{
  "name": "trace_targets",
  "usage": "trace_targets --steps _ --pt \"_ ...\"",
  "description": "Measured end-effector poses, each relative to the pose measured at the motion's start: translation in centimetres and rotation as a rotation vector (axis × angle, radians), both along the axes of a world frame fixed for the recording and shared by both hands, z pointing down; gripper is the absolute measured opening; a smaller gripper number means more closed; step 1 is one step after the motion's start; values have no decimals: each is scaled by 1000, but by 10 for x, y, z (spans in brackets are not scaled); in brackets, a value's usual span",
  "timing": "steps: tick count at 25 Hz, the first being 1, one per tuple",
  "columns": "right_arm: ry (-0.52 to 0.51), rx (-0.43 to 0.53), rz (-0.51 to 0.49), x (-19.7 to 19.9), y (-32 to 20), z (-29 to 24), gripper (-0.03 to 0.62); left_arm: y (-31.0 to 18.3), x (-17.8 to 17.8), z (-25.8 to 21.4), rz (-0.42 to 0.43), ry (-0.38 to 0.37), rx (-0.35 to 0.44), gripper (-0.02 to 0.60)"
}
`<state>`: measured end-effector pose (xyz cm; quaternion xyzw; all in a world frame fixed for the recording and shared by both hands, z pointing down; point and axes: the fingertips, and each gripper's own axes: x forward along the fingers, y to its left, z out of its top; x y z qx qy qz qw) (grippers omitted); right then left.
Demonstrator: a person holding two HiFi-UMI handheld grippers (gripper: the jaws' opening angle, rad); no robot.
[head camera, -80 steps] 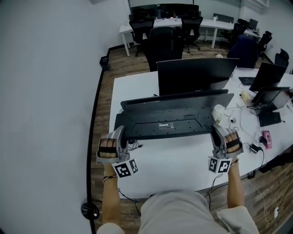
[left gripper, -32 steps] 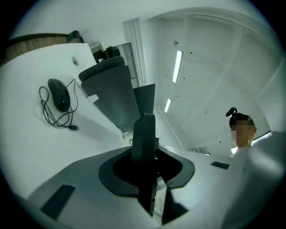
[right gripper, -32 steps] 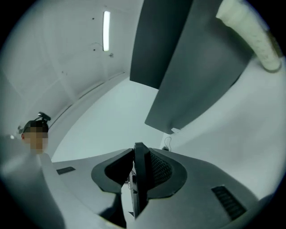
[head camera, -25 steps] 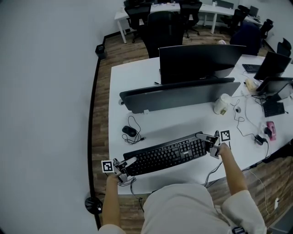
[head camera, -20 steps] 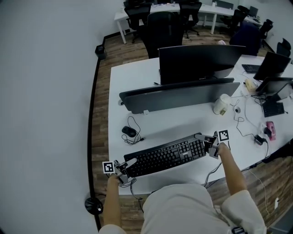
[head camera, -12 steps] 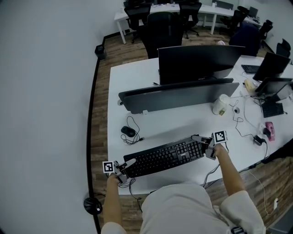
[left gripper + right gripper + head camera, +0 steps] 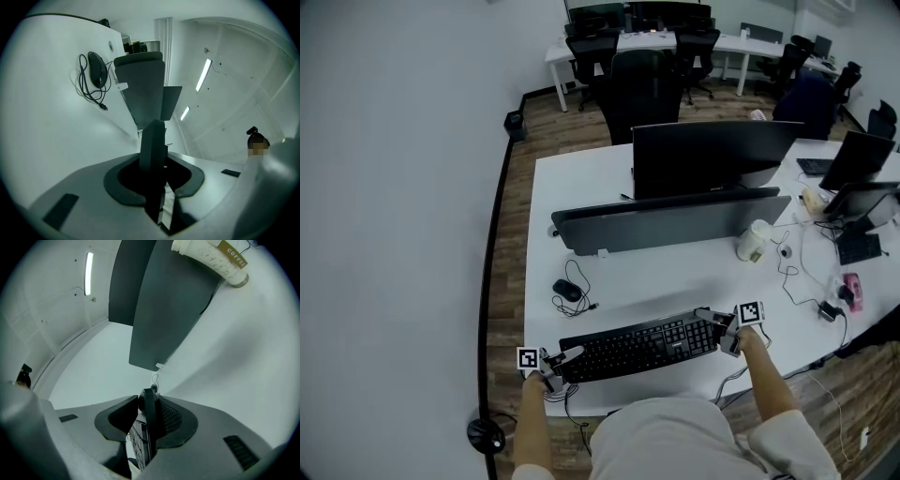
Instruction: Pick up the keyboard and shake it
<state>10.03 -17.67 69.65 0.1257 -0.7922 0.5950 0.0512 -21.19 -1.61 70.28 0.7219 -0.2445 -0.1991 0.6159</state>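
The black keyboard [image 7: 637,345] lies keys up, level, along the front of the white desk [image 7: 675,281]. My left gripper [image 7: 564,362] is shut on its left end. In the left gripper view the keyboard's edge [image 7: 152,140] stands clamped between the jaws of that gripper [image 7: 153,180]. My right gripper [image 7: 716,329] is at the right end, and its jaws have just been opening. In the right gripper view the keyboard's end [image 7: 149,411] is still between the jaws of that gripper [image 7: 146,427]. It leans on one jaw, with a dark gap to the other.
A black mouse [image 7: 566,290] with a coiled cable lies behind the keyboard's left half. A long grey panel [image 7: 666,220] and a monitor [image 7: 712,155] stand further back. A paper coffee cup [image 7: 752,241] and cables sit at the right. The desk's front edge is just below the keyboard.
The keyboard, held up earlier with its underside toward me, has come down keys up near the desk's front edge. Both grippers sank with it, still at its ends.
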Motion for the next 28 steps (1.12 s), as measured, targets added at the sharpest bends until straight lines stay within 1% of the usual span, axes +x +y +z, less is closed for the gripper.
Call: trace_targets --steps 4,5,8,12,14,18,21,23,25,28 --pt "16 -26 25 10 4 5 152 0 7 6 11 -13 -16 120" --pt "19 -24 25 12 4 6 153 1 9 6 11 -8 -20 120" --pt "74 -29 32 20 7 13 153 6 15 9 10 22 -21 120" --pt "16 -26 11 14 9 6 153 7 16 17 -3 14 -30 120" --pt "17 -26 16 14 9 7 155 6 14 23 0 -11 -31 120" --pt "43 -38 33 17 14 12 155 10 14 24 3 -24 -49 121" --pt "23 -23 14 14 13 12 155 14 18 20 -9 2 -53 121" --pt "19 -15 5 12 12 9 155 15 16 22 -23 7 -56 121" --pt "38 -19 9 12 12 9 155 15 14 21 -25 -4 -35 121" --pt "54 -15 13 15 10 11 155 12 18 9 -14 -5 27 121"
